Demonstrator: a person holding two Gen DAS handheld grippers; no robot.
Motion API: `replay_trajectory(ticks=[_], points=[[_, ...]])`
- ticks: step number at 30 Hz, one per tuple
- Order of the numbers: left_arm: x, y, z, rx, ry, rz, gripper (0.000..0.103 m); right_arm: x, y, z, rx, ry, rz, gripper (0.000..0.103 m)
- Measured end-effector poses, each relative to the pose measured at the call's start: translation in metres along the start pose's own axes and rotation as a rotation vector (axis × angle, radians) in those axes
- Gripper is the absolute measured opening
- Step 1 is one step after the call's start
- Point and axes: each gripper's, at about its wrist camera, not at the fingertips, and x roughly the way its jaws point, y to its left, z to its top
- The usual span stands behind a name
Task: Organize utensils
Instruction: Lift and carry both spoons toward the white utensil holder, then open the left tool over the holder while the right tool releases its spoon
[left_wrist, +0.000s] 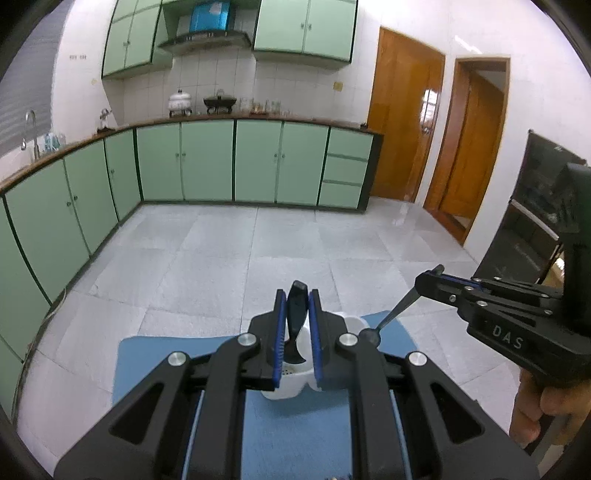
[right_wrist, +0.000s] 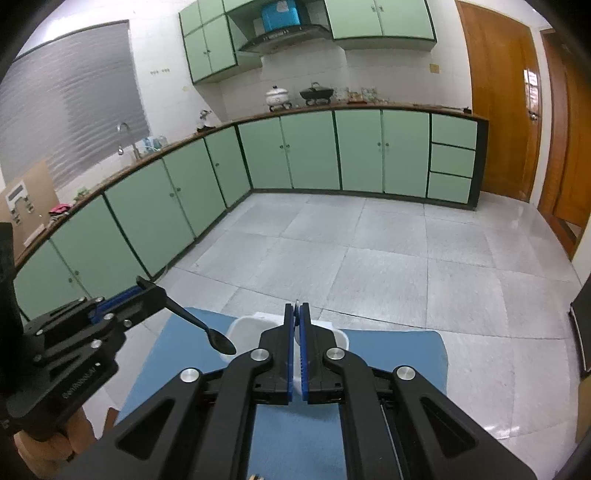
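Both claws grip: left gripper (left_wrist: 298, 325) pinches a black plastic spoon (left_wrist: 295, 325), right gripper (right_wrist: 296, 325) a thin utensil, just above the white plastic holder (right_wrist: 243, 326).

Green cabinets (left_wrist: 207, 162) line a kitchen's tiled floor (left_wrist: 258, 251) beneath a wooden countertop (right_wrist: 369, 107) holding a white pot (right_wrist: 277, 95) and black pan (right_wrist: 316, 93); wooden doors (left_wrist: 402, 122) stand right.
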Motion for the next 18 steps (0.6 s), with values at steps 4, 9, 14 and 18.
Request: replay_trajectory(ticks=[4, 9, 14, 18], points=[[0.041, 0.01, -0.016, -0.02, 0.056, 0.0, 0.011, 0.043, -0.016, -0.013, 0.022, 0.053, -0.013, 0.003], [0.056, 0.02, -0.035, -0.032, 0.084, 0.009, 0.012, 0.061, -0.027, -0.031, 0.035, 0.093, -0.012, 0.005], [0.04, 0.025, -0.032, -0.044, 0.063, 0.033, 0.033, 0.045, -0.032, -0.031, 0.062, 0.073, -0.015, 0.012], [-0.001, 0.026, -0.03, -0.048, 0.021, 0.04, 0.044, 0.014, -0.032, -0.034, 0.063, 0.041, -0.009, 0.018]])
